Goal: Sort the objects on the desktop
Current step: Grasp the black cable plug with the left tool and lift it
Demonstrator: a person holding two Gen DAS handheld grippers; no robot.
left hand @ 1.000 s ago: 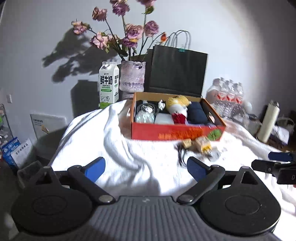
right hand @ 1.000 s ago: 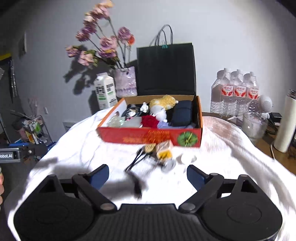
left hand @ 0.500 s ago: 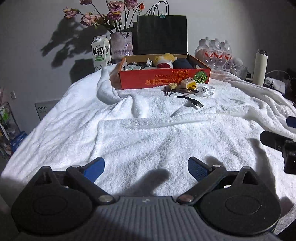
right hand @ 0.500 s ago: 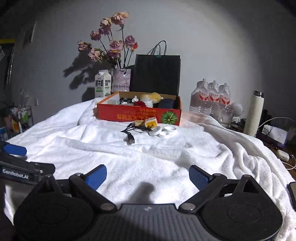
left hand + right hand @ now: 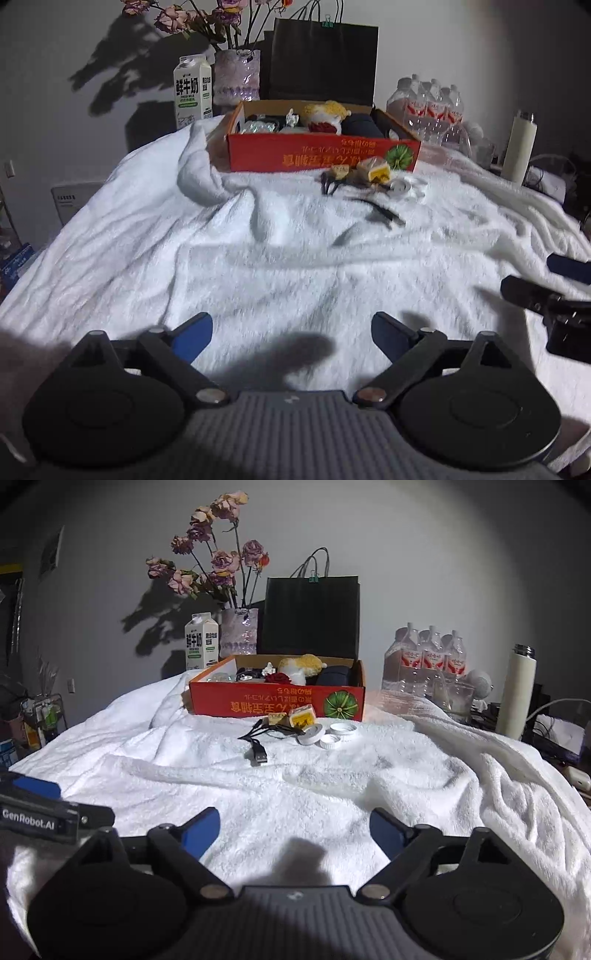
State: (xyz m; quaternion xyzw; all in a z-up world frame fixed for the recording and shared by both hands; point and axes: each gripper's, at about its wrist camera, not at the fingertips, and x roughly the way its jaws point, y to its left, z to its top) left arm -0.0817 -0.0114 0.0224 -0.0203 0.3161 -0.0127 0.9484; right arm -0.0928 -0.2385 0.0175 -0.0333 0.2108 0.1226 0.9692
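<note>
Two claws: both spread wide, holding nothing, over the white towel (image 5: 332,797)
Left claw (image 5: 291,332): near side of the red box (image 5: 321,155), well apart
Cable (image 5: 258,755): just before the box
Caps (image 5: 328,734): right of the cable
Right claw (image 5: 293,829): fingers apart, touching nothing

One red box (image 5: 277,705). One milk carton (image 5: 202,641). One vase (image 5: 238,633) of flowers. One black paper bag (image 5: 311,616). Three water bottles (image 5: 424,657) seen in right view. One tall white flask (image 5: 515,694). Three round white caps (image 5: 328,734) on white blanket (image 5: 295,782). Two small yellow packets (image 5: 295,716). One black cable (image 5: 258,753). Two tools, one per view (image 5: 291,332) (image 5: 293,827).
</note>
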